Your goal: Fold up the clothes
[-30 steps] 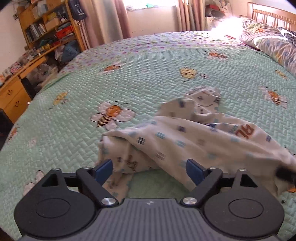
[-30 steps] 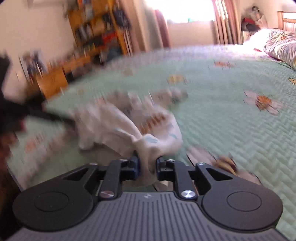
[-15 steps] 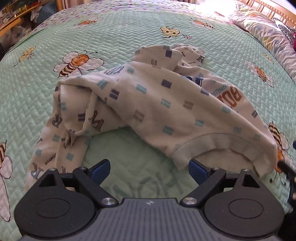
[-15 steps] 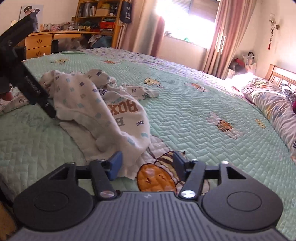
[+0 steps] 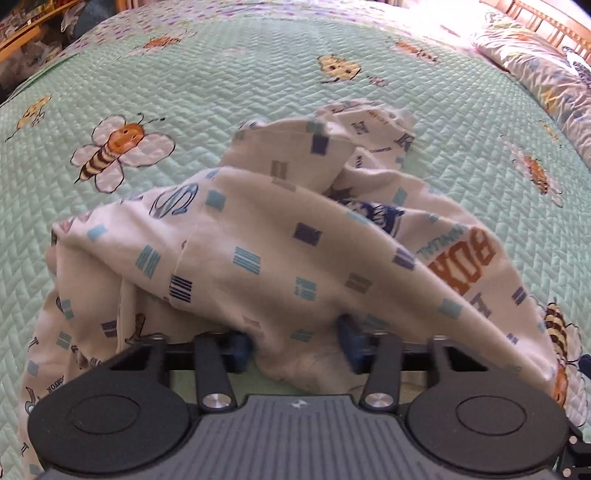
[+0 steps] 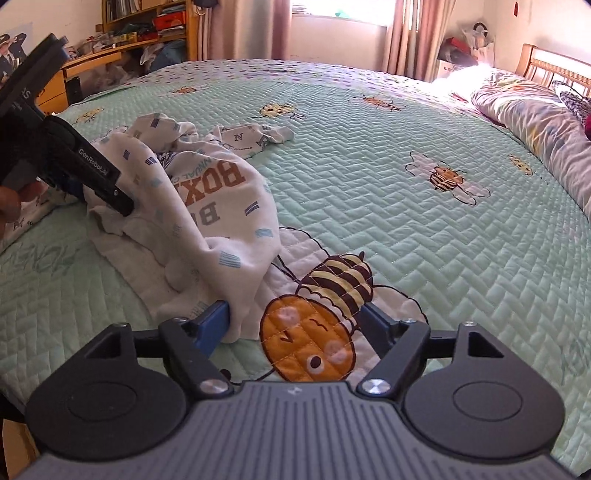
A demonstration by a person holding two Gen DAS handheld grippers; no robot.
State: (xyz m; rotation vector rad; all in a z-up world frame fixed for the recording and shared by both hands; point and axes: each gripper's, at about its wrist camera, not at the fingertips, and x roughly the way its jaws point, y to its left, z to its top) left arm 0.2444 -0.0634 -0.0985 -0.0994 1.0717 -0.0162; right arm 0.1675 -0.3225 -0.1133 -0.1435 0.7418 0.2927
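Green bee quilt (image 5: pixel 207 66) fills our left view: left tongs (image 5: pixel 295 345) are closing on a bunched fold of the garment (image 5: pixel 280 251) near the bed's near edge. Right view: right tongs (image 6: pixel 295 325) opening, cloth beside one pad (image 6: pixel 216 323). We regrip, then spread.

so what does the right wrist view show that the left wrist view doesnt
Only the right wrist view: the left gripper from outside, a hand at the frame edge, the window, curtains, and the right gripper, jaws opening, one pad beside the garment's edge over an embroidered bee.

Only the left wrist view: the left gripper close up, jaws closing with the garment's hem bunched between its pads.

Both: the crumpled white printed garment on the green bee-patterned bedspread, pillows, and the wooden headboard.
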